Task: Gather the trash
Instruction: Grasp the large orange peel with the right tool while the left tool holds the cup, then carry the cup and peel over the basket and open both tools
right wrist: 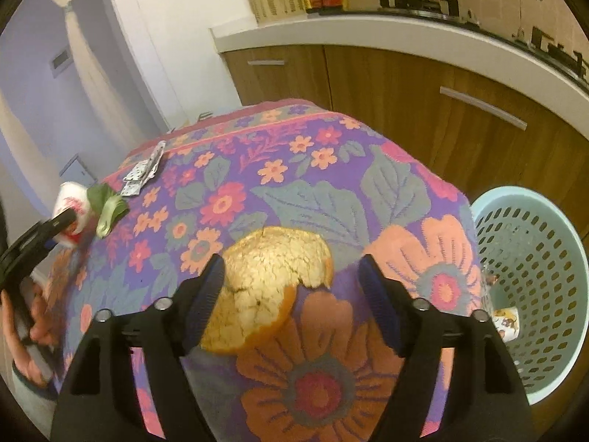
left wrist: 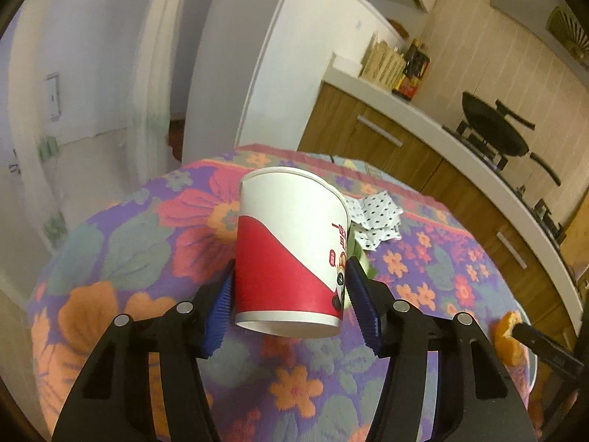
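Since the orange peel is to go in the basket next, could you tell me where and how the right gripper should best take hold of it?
Grip the orange peel across its thin curled rim, probably at the near-left edge by the left finger. It lies pith-side up like a shallow bowl on the tablecloth, so come from above, tilted, one finger inside, one outside. The right gripper is open around it.

Floral tablecloth, wooden cabinets, black pan on the stove
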A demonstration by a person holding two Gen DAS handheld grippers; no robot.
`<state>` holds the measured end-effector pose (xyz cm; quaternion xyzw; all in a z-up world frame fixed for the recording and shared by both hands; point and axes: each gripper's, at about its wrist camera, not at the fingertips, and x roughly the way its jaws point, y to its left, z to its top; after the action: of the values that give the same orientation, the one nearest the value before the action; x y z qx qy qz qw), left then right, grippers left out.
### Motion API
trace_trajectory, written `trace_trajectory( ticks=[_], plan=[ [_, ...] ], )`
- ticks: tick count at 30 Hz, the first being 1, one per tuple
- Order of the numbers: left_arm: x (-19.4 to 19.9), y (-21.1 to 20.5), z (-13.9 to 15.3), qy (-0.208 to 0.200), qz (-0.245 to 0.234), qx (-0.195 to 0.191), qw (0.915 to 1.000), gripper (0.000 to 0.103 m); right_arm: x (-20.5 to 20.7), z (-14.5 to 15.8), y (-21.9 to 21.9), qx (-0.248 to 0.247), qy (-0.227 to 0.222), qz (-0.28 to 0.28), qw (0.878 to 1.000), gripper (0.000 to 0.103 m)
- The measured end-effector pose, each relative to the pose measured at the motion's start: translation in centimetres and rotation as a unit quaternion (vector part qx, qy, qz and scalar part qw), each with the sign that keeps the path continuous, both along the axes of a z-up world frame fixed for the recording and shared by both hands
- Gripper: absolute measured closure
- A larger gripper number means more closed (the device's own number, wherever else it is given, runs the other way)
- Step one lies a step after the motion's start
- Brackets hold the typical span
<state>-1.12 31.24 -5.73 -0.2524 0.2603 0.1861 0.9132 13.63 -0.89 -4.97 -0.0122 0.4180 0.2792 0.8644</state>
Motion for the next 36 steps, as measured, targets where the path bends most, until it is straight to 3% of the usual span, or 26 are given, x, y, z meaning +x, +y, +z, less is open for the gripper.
trace_trajectory(
  ticks=[2,4,7,12,14,16,19,22,25,36],
  plan=[
    [-0.8,-0.4,0.5,-0.011,0.001,0.005,0.9999,0.048,0.4,-0.8,1.0,-0.002,0.028,0.011,1.0,0.03],
    [-1.5,-0.9,1.1,-0.024,-0.002,0.011,0.9996,0.048,-0.2,-0.7,2.0,-0.023,0.016,0.017,0.999,0.028],
    [-2.1,-1.7,1.7,-0.044,-0.014,0.002,0.9989,0.048,-0.9,-0.8,3.1,-0.004,0.031,0.043,0.999,0.025],
    [-2.3,-3.4,2.9,-0.064,-0.032,0.015,0.9973,0.048,-2.0,-0.8,4.6,-0.058,-0.009,0.029,0.998,0.022],
    [-2.2,-4.3,3.4,-0.069,-0.042,0.02,0.9965,0.048,-1.8,-1.1,4.5,-0.069,-0.007,0.013,0.997,0.034],
    [-2.1,-5.1,3.6,-0.071,-0.052,0.022,0.9958,0.048,-1.8,-0.9,3.9,-0.061,-0.009,0.011,0.998,0.06],
    [-1.7,-6.6,3.9,-0.072,-0.068,0.025,0.9948,0.048,-2.1,-0.6,3.1,-0.049,-0.019,0.005,0.999,0.082],
    [-1.0,-8.3,4.2,-0.071,-0.086,0.03,0.9933,0.047,-2.0,-0.4,2.0,-0.022,-0.012,0.006,1.0,0.09],
    [-0.2,-10.1,4.6,-0.073,-0.105,0.035,0.9912,0.047,-2.0,0.2,0.4,0.02,-0.006,0.013,1.0,0.09],
    [4.0,-17.7,5.9,-0.075,-0.184,0.046,0.979,0.047,-1.9,3.3,-8.2,0.051,-0.052,-0.051,0.996,0.09]
  ],
)
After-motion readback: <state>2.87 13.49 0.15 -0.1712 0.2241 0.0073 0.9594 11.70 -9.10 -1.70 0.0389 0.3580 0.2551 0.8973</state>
